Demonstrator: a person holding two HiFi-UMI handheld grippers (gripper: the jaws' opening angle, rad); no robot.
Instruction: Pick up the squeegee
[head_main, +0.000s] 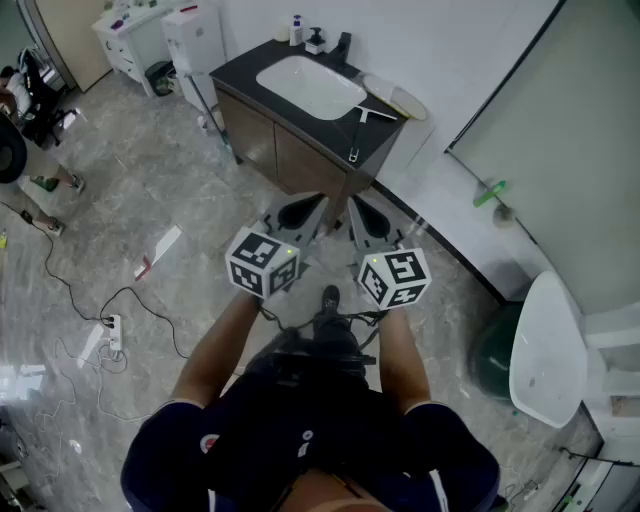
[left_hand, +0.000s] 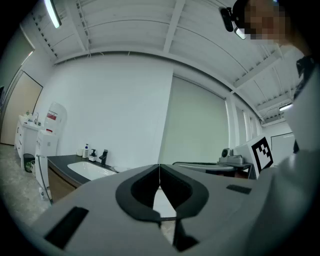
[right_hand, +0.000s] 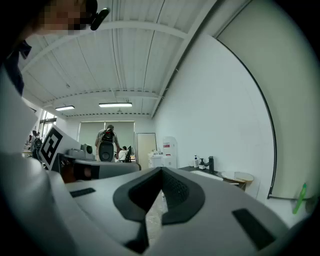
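Nothing is picked up yet. The left gripper and right gripper are held level short of the vanity counter, both closed and empty. The squeegee lies on it, beside the basin; 2 steps remain: reach, grasp.

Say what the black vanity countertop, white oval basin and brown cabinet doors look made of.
Black vanity countertop: likely stone or laminate, matte, no glare.
White oval basin: probably glazed ceramic, smooth, soft sheen.
Brown cabinet doors: wood or wood-look laminate; grain too small to tell.
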